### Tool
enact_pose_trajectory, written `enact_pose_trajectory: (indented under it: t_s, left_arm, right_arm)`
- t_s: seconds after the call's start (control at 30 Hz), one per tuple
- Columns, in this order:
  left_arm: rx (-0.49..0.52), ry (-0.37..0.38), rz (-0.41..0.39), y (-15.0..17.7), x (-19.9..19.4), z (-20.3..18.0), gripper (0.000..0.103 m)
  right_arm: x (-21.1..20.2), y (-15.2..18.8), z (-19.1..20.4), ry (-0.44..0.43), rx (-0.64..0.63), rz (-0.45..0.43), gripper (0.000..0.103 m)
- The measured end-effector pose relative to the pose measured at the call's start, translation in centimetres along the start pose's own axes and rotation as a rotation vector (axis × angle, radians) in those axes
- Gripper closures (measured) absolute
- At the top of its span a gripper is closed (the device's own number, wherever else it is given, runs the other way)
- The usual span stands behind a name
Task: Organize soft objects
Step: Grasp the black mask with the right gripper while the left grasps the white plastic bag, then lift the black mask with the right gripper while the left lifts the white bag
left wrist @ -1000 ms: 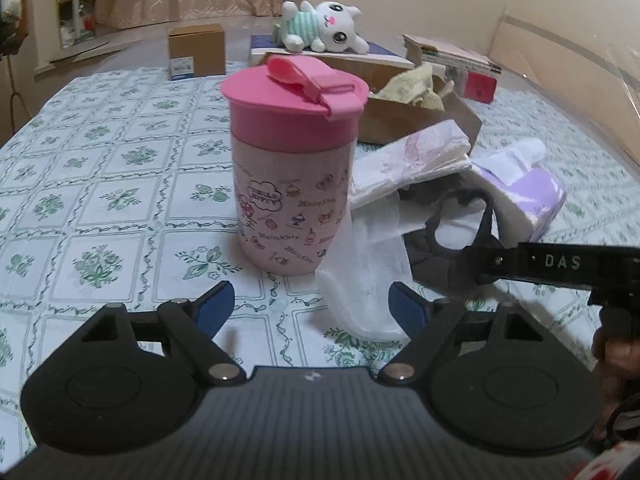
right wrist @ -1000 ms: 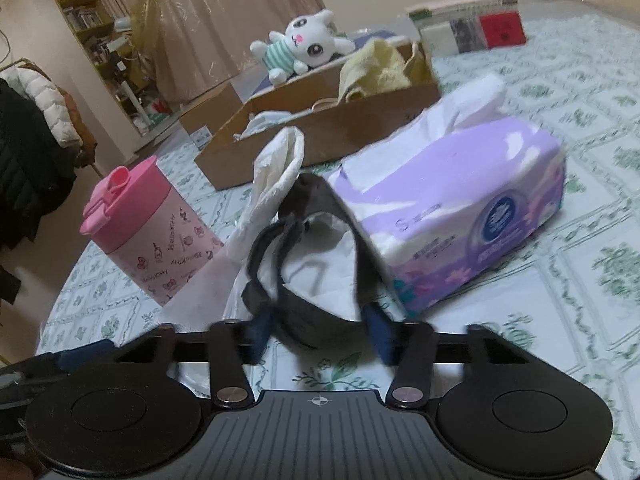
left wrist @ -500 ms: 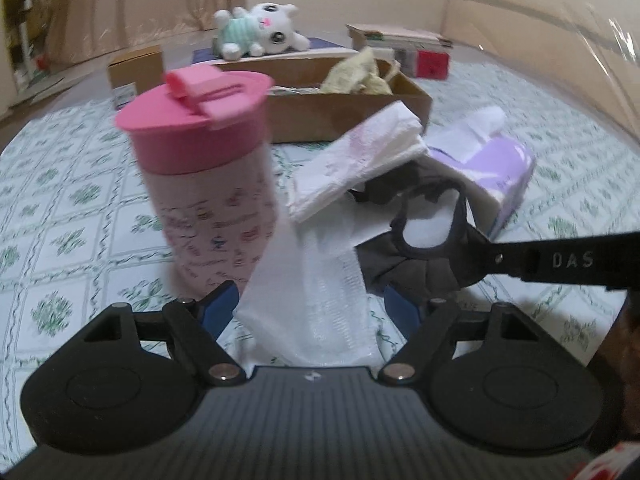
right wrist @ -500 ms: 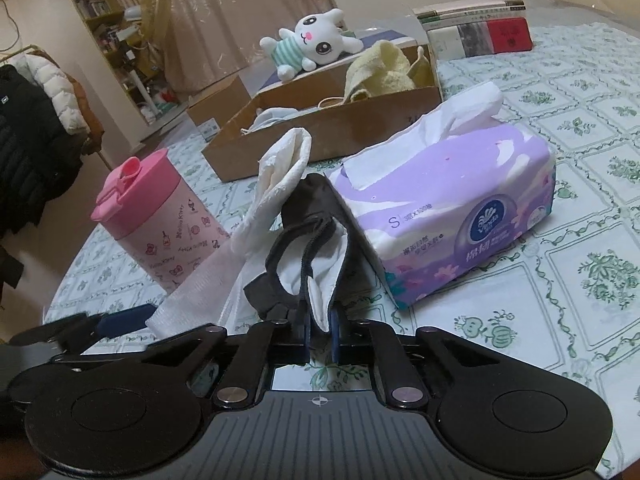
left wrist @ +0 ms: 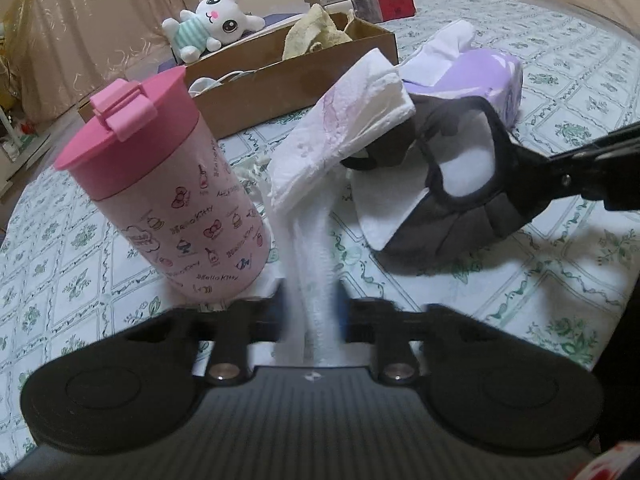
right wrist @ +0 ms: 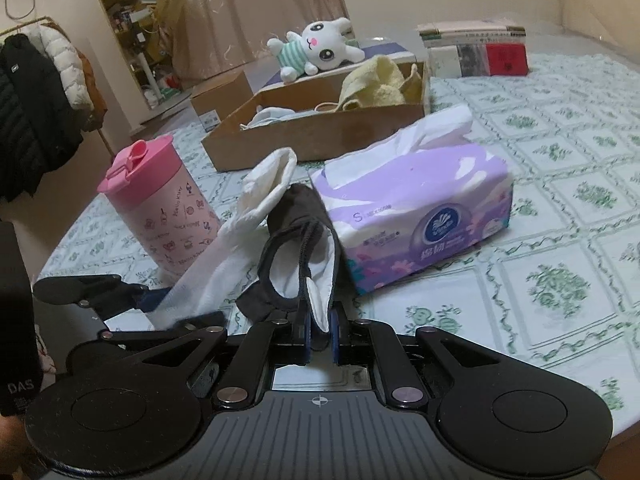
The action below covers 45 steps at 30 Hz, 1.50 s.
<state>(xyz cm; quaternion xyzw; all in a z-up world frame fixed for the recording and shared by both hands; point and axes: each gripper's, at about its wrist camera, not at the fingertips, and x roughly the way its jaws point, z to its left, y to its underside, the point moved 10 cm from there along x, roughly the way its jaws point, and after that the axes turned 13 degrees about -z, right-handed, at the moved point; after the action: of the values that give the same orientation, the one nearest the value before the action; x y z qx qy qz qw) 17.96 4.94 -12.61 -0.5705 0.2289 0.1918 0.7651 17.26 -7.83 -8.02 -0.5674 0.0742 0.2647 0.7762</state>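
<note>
A long white sock runs from beside the pink cup down between the blurred fingers of my left gripper, whose jaws are closing and pinch its lower end. From the right, my right gripper is shut on the rim of a black sock with a white lining. In the right wrist view the right gripper clamps that black sock between its blue pads. There the white sock lies just to its left, leading to the left gripper.
A pink lidded cup stands just left of the white sock. A purple tissue pack lies right behind the black sock. Farther back are a cardboard box holding a yellow cloth, a plush rabbit and books.
The left gripper's wide jaws moved onto the white sock and closed around it. The right gripper shut on the black sock's rim and drew it slightly back.
</note>
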Motion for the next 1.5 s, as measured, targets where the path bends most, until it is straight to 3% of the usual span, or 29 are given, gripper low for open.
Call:
enact_pose_trajectory:
  t_s: [0.13, 0.5, 0.8, 1.2, 1.5]
  left_arm:
    - [-0.055, 0.012, 0.002, 0.0, -1.6, 0.5, 0.099]
    - [-0.114, -0.025, -0.027, -0.6, -6.0, 2.1, 0.1]
    - [-0.129, -0.042, -0.018, 0.9, -8.6, 3.0, 0.1]
    - [-0.166, -0.035, -0.049, 0.8, -11.9, 3.7, 0.1]
    - [-0.26, 0.015, -0.086, -0.3, -12.9, 3.1, 0.1]
  right_arm:
    - [-1.4, -0.7, 0.5, 0.01, -0.076, -0.044, 0.094]
    - [-4.1, -4.3, 0.4, 0.04, -0.163, -0.169, 0.095]
    - [-5.8, -8.4, -0.2, 0.062, -0.173, -0.278, 0.095]
    - [-7.8, -8.8, -0.5, 0.074, -0.159, -0.302, 0.095]
    - [-8.2, -8.0, -0.4, 0.07, -0.16, -0.289, 0.095]
